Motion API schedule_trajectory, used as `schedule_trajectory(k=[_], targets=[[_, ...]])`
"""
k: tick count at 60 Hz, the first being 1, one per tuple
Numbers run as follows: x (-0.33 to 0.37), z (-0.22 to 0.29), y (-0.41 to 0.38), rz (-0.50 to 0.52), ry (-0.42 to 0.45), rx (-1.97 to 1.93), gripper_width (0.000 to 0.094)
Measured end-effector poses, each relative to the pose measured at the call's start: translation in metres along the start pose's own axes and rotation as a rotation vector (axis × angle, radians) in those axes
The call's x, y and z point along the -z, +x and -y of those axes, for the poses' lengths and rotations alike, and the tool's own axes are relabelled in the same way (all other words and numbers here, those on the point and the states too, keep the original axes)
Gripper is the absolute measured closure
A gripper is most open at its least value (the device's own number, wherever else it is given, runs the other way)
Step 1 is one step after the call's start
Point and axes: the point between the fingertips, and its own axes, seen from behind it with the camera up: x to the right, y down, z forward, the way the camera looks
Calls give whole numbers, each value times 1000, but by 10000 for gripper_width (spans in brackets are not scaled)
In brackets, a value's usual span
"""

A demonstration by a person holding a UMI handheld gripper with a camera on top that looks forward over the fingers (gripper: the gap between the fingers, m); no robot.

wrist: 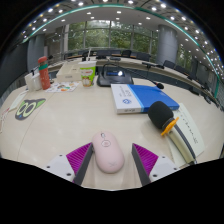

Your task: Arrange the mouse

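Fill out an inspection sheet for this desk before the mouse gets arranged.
Surface: pale desk, bare just ahead of the tongs.
Job's things: pink mouse resting on the desk between the fingers, a gap at each side.
Clutter: blue book, black-and-yellow tool, red bottle, laptop.
Grippers: tongs open, magenta pads either side of the mouse.
Cables: nothing seen.
Surroundings: office with ceiling lights and further desks.
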Motion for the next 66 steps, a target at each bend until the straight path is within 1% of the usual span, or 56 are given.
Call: schedule_trajectory(k=[4,7,9,10,14,25,29,32,37,42,49,54,57,60,64,65,66], targets=[[-7,4,0,9,5,-21,231],[-11,6,-2,22,10,-34,336],[-12,8,-1,17,17,-30,428],[-13,8,0,13,19,-24,456],[-13,8,-1,5,27,-14,476],[-10,9,1,-32,12,-46,596],[-7,13,-2,-37,10,-61,609],[1,26,-1,-63,32,-62,609],[20,67,-5,-107,95,-88,609],[47,123,-26,-113,180,-134,608],[86,210,-94,-95,304,-146,608],[98,247,-168,-60,346,-133,609],[95,258,-216,-30,351,-131,609],[80,263,-263,-1,330,-123,610],[52,245,-324,36,279,-130,609],[49,231,-345,40,266,-135,610],[38,236,-347,45,250,-138,609]])
